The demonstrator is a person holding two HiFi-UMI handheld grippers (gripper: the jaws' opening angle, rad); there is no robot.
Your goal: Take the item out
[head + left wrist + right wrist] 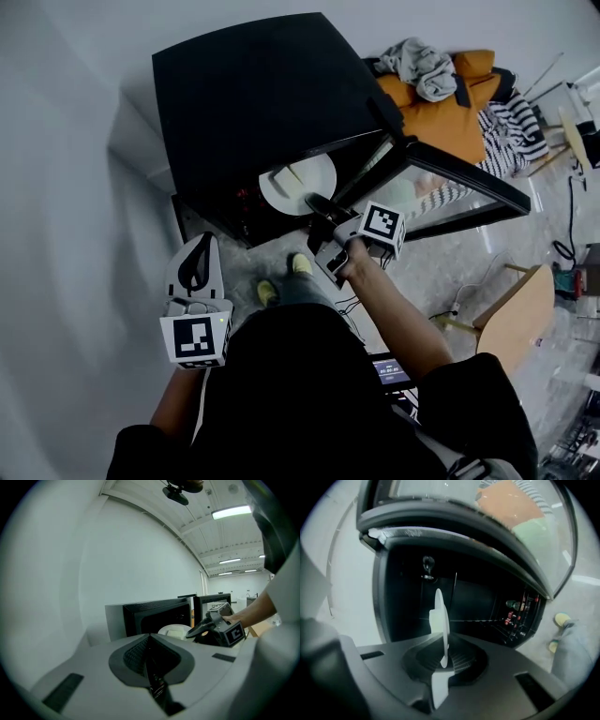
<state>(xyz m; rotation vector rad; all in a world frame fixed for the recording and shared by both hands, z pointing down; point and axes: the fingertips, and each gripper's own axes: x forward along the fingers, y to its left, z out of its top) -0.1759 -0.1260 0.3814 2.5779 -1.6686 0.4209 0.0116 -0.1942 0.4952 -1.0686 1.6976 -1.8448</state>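
Observation:
A black oven (pixel 253 103) stands with its glass door (pixel 459 178) swung open to the right. At the mouth of its cavity is a white plate (pixel 298 180) carrying pale flat pieces of food (pixel 281 184). My right gripper (pixel 323 208) is shut on the plate's near rim. In the right gripper view the plate (pixel 439 620) stands edge-on between the right gripper's (pixel 443 660) pads, in front of the dark cavity (pixel 478 602). My left gripper (pixel 195 267) hangs low at the left, shut with nothing in it. The left gripper view shows the left gripper (pixel 150 667), the plate (pixel 176 631) and the right gripper (pixel 220 629).
A white wall (pixel 66 187) runs along the left. Orange and grey clothes (pixel 441 94) and striped cloth (pixel 511 127) lie behind the oven door. A wooden chair (pixel 516 314) and cables (pixel 567 234) are on the floor at the right. The person's yellow shoes (pixel 281 277) stand below the oven.

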